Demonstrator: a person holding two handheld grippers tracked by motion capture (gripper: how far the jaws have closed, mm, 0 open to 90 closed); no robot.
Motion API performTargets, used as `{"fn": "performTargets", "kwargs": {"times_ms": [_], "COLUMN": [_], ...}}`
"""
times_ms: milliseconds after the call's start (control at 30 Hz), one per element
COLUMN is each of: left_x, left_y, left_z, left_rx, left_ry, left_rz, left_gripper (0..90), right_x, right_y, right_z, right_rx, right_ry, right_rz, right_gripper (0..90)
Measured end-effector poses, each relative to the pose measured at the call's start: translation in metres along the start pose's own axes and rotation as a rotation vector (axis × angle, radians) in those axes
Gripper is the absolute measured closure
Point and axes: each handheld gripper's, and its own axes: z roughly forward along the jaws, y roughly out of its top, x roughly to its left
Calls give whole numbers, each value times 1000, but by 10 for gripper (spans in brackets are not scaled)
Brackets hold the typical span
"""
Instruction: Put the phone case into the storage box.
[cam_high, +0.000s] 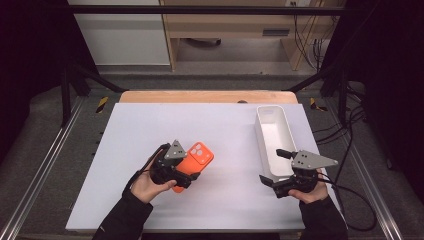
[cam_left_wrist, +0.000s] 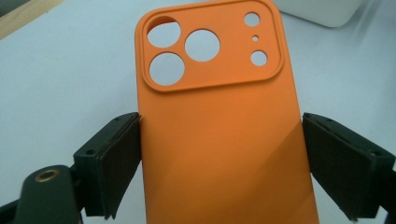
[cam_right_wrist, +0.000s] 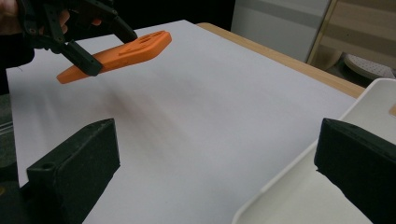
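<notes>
An orange phone case (cam_high: 198, 157) with round camera cut-outs is held off the white table top (cam_high: 215, 125) in my left gripper (cam_high: 186, 177). In the left gripper view the two jaws press the case (cam_left_wrist: 219, 140) on both long sides near its lower half. From the right gripper view the case (cam_right_wrist: 122, 50) hangs tilted above the table, its shadow below it. My right gripper (cam_high: 275, 168) stands open at the near end of a white bin (cam_high: 260, 131); its jaws (cam_right_wrist: 210, 172) are wide apart, with one over the bin's corner (cam_right_wrist: 369, 112) and nothing between them.
The long white bin lies lengthwise at the table's right side, and what I see of its inside is bare. A wooden table edge (cam_high: 205, 96) runs along the far side. Cables (cam_high: 355, 200) trail off the right edge by a metal frame rail.
</notes>
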Motion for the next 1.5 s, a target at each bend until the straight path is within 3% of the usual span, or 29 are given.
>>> {"fn": "performTargets", "kwargs": {"times_ms": [667,1300,1500], "left_x": [-24,-31,-33], "left_y": [7,11,11], "left_z": [9,9,5], "left_rx": [21,22,2], "left_ry": [-56,-72,-79], "left_rz": [110,201,234], "left_gripper": [134,134,135], "right_x": [18,26,31], "right_y": [5,11,18], "right_z": [24,33,35], "right_rx": [72,125,141], "right_ry": [74,125,156], "right_rz": [-67,-129,-177], "right_gripper": [7,14,15]}}
